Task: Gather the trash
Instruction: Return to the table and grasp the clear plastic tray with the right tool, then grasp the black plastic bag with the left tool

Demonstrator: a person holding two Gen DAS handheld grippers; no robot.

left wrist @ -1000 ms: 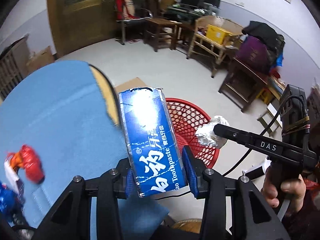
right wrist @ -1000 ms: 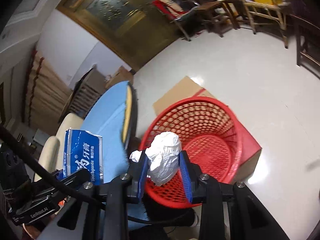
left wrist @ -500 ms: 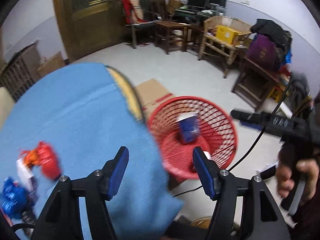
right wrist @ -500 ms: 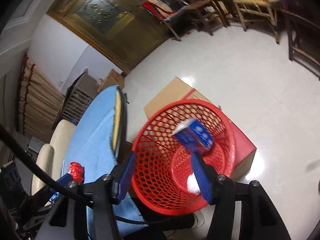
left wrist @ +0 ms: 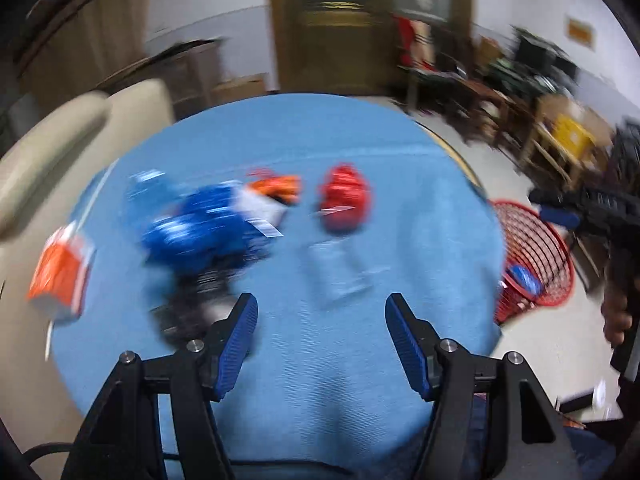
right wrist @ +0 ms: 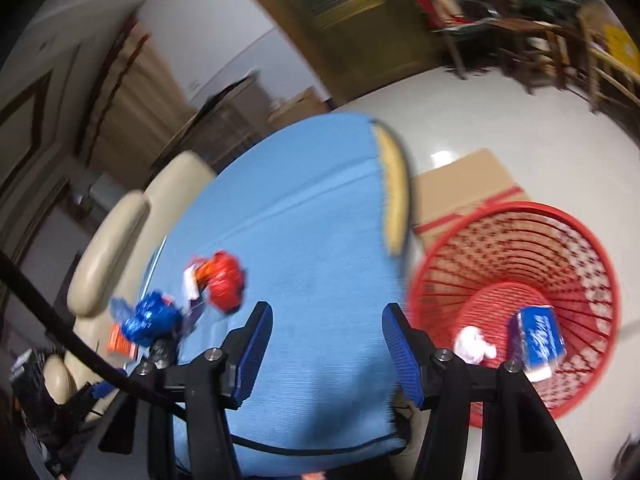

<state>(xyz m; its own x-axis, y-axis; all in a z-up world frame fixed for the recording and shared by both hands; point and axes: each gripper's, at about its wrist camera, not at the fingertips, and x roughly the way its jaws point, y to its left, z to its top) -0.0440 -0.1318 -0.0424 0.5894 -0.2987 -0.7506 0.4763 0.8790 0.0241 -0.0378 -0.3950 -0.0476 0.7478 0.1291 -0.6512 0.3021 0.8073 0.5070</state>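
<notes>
Blue cloth: a round blue-clothed counter (left wrist: 320, 360) fills both wrist views, blurred by motion, with litter toward its far left side.
Left tongs: the left tongs (left wrist: 322, 340), blue-padded, stand released and empty over the counter's near edge; their jaws have just been opening, with nothing between them.
Right tongs: the right tongs (right wrist: 326, 350) are likewise released and empty, jaws just opened, poised at the counter's near edge beside the basket.
Basket: a red plastic mesh basket (right wrist: 580, 240) sits on the floor just off the counter's right edge; a blue toothpaste carton (right wrist: 538, 340) and a crumpled white paper wad (right wrist: 474, 346) lie inside it.
Remaining trash: a crumpled red foil wrapper (left wrist: 346, 204) lies near the counter's middle, ahead of the left tongs; a crumpled blue foil bag (left wrist: 200, 228) and an orange-and-white wrapper (left wrist: 272, 196) sit left of it; an orange carton (left wrist: 60, 276) rests at the counter's left rim.
Key relation: the red wrapper lies straight ahead of the left tongs and ahead-left of the right tongs; the left hand looks nearer.
Axis: the red wrapper is a rounded lump with no clear long axis; blur hides finer shape.
Judgement: the next pickup probably starts here.
</notes>
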